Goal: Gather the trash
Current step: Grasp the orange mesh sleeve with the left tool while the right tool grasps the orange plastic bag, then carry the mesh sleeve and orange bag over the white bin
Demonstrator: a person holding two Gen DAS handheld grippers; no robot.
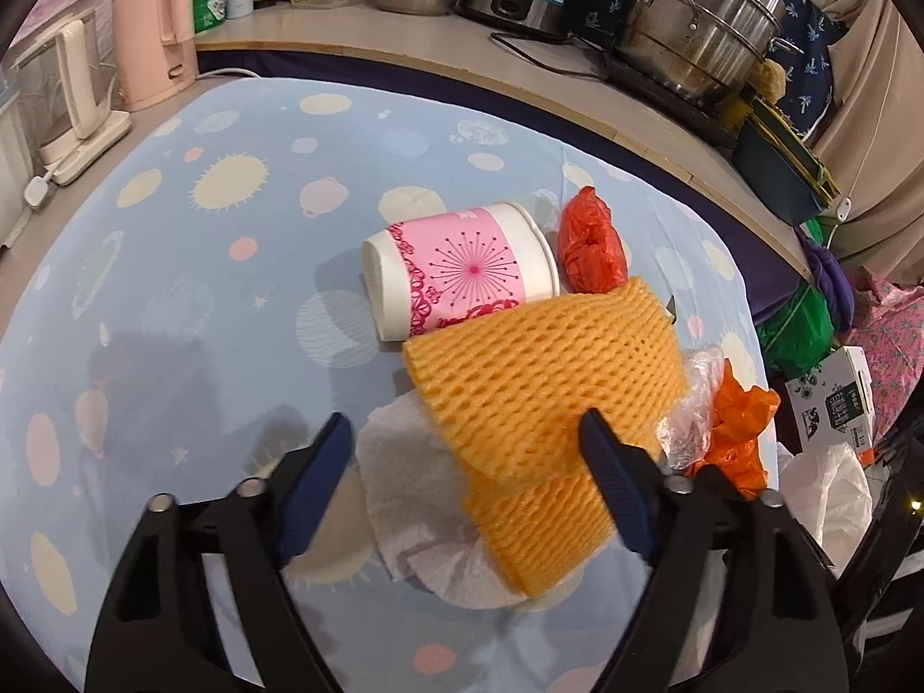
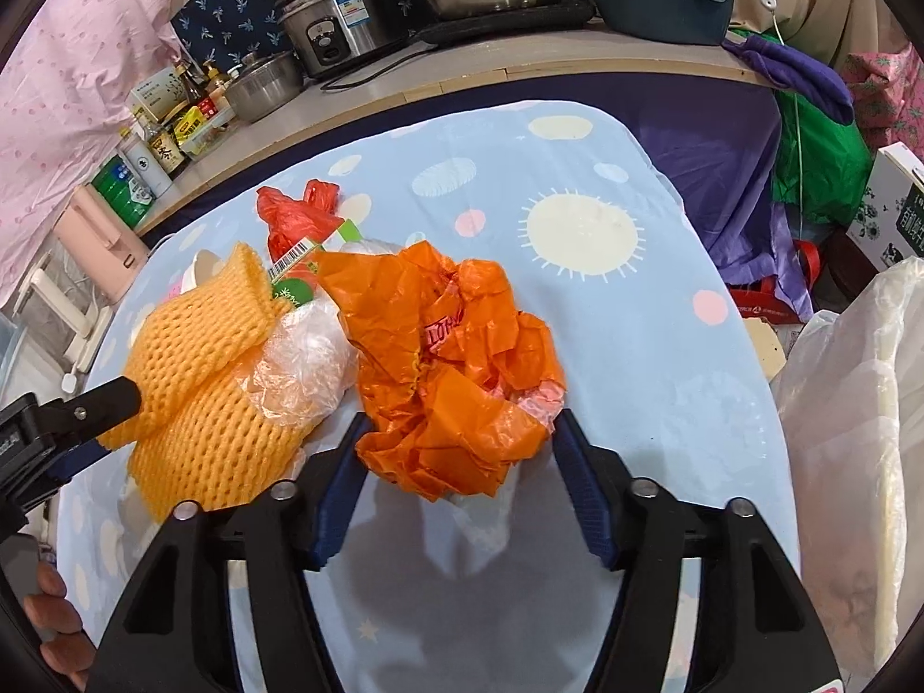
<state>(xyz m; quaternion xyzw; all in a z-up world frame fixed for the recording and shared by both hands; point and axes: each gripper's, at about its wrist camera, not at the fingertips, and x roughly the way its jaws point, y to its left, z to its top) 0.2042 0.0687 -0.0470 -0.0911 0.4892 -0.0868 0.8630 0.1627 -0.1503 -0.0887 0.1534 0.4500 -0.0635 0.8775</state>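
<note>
Trash lies on a light blue patterned tablecloth (image 1: 202,265). An orange foam net (image 1: 543,369) lies over white tissue paper (image 1: 416,496); my left gripper (image 1: 468,433) is open, its jaws on either side of them. Behind lie a pink-and-white paper cup (image 1: 462,271) on its side and a red plastic bag (image 1: 592,242). My right gripper (image 2: 456,433) is open, its jaws on either side of a crumpled orange plastic bag (image 2: 456,358). Clear plastic wrap (image 2: 306,358) lies between that bag and the foam net (image 2: 202,375). The left gripper's finger (image 2: 110,401) shows at the left of the right wrist view.
A counter behind holds steel pots (image 1: 699,29), a rice cooker (image 2: 341,11), bottles (image 2: 156,156) and a pink kettle (image 1: 153,29). A white plastic bag (image 2: 860,404) hangs open at the table's right edge. Green and purple bags (image 2: 820,156) and a carton (image 1: 831,398) sit to the right.
</note>
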